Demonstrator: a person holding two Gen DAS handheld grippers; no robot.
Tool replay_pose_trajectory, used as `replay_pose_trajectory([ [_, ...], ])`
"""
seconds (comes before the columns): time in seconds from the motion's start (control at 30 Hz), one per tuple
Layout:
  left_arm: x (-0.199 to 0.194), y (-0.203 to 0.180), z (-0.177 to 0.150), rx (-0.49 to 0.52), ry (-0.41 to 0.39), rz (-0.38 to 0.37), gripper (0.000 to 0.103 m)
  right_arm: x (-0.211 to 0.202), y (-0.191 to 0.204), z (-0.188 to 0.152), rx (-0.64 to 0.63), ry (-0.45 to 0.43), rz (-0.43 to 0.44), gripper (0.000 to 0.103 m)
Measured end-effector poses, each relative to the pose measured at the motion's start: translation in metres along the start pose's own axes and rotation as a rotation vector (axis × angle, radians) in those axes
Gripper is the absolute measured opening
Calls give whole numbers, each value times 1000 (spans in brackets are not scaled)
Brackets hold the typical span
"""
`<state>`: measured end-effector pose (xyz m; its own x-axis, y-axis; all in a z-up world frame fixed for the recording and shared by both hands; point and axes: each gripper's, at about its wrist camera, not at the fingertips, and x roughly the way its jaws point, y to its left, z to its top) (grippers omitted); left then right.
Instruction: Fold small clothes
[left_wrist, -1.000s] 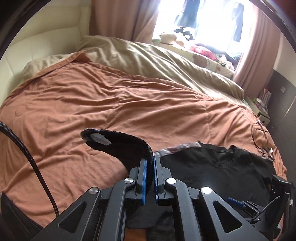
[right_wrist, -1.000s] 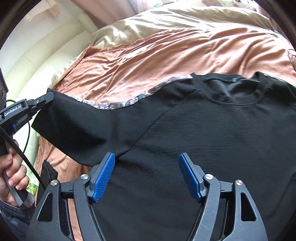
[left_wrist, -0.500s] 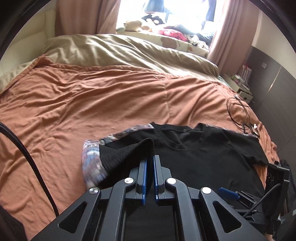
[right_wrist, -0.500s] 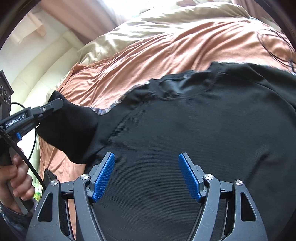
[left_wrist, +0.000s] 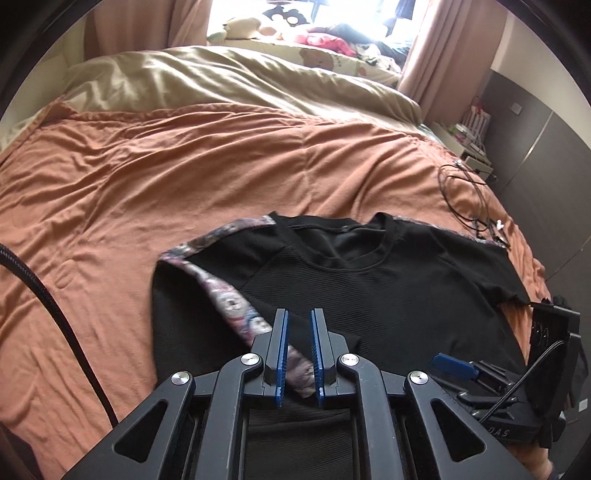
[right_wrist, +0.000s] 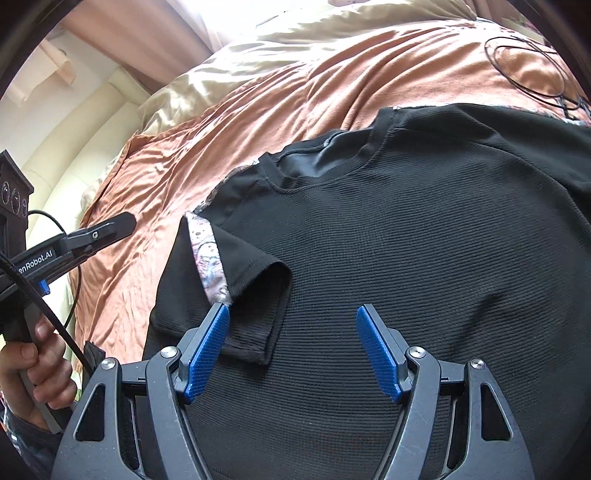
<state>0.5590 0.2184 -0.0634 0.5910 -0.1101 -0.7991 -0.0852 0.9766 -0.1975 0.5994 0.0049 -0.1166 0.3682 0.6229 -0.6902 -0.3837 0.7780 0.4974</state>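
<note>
A black T-shirt (left_wrist: 388, 295) (right_wrist: 424, 240) with patterned shoulder strips lies flat on the orange blanket (left_wrist: 184, 166), collar pointing away. Its left sleeve (left_wrist: 229, 302) (right_wrist: 251, 273) is folded inward onto the body, patterned strip showing. My left gripper (left_wrist: 299, 314) hovers over that sleeve; its jaws are opening, a narrow gap between the pads and no cloth pinched. In the right wrist view the left gripper (right_wrist: 122, 225) stands clear of the sleeve, to its left. My right gripper (right_wrist: 292, 308) is open above the shirt's body, its left pad beside the sleeve's cuff.
A beige duvet (left_wrist: 221, 81) is bunched at the far side of the bed. Black cables (left_wrist: 469, 199) (right_wrist: 532, 66) lie on the blanket beyond the shirt's right shoulder. A hand (right_wrist: 37, 369) holds the left gripper's handle. Dark cabinets stand at the right.
My left gripper carried the sleeve to the right over the shirt, then parted its jaws; the sleeve now lies folded on the body. The right gripper shifted over the shirt, still open.
</note>
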Motion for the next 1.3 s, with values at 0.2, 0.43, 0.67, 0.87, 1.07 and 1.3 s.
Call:
replay_pose_trajectory([
  [0.2,-5,44,-16,-57,32,85,13,20,13,3,-61,19,-9,70],
  [0.43,-2,93,-39,-122,76,133,13,47,47,7,-169,70,-52,70],
  [0.67,7,126,-67,-179,108,130,13,79,82,5,-249,125,-63,70],
  [0.87,17,141,-91,-215,131,107,13,116,93,5,-267,181,-130,62],
  [1.07,28,145,-104,-227,155,95,13,123,97,15,-263,177,-161,8],
  [1.3,33,145,-108,-185,181,120,13,100,77,59,-192,52,-238,8],
])
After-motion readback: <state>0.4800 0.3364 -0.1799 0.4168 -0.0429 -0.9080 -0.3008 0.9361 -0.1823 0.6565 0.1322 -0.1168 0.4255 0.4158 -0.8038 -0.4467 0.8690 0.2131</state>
